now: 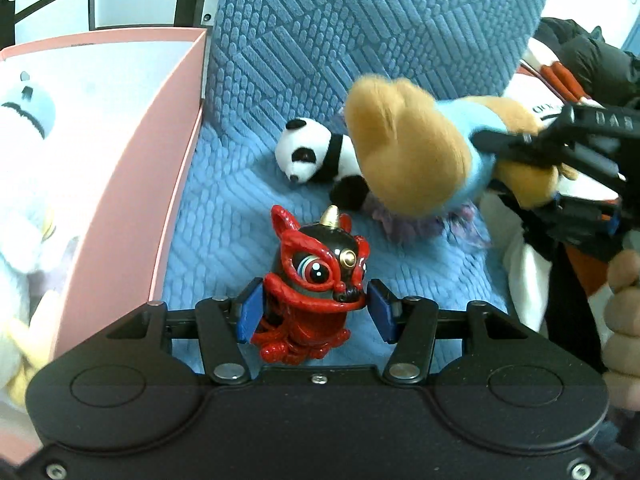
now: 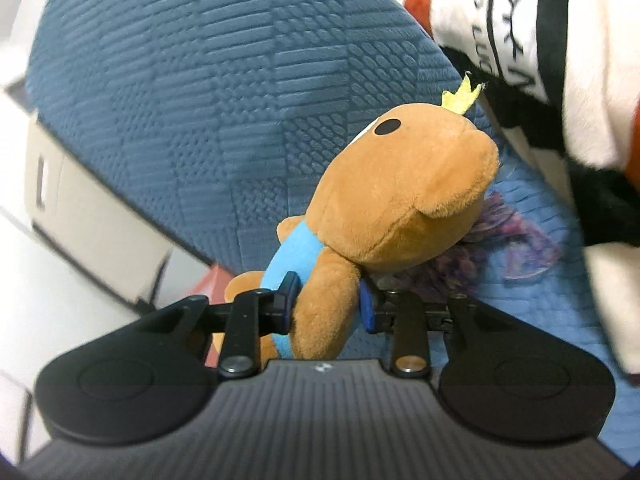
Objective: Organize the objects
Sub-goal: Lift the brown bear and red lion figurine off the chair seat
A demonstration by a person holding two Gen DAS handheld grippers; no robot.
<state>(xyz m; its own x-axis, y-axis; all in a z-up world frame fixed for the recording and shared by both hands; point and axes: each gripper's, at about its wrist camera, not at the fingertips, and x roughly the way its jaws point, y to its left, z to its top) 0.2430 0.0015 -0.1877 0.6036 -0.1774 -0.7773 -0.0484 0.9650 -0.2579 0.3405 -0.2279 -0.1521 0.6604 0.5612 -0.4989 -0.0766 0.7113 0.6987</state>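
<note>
A glossy red and black lion-dance figurine (image 1: 316,264) with a gold horn sits between the blue pads of my left gripper (image 1: 314,312), which is shut on it above the blue seat. A brown plush animal (image 2: 400,192) in a light blue shirt, with a small yellow crown, is held off the seat. My right gripper (image 2: 326,304) is shut on its body, one pad pressing the blue shirt and the other behind its arm. In the left wrist view the same plush (image 1: 408,148) hangs at the right, with the right gripper (image 1: 528,168) clamped on it.
A pink open box (image 1: 132,184) stands at the left with a pale blue and white plush (image 1: 24,120) inside. A small panda plush (image 1: 316,156) and a purple fuzzy item (image 1: 412,228) lie on the blue textured seat (image 1: 224,216). A person's hand (image 1: 624,320) is at the right.
</note>
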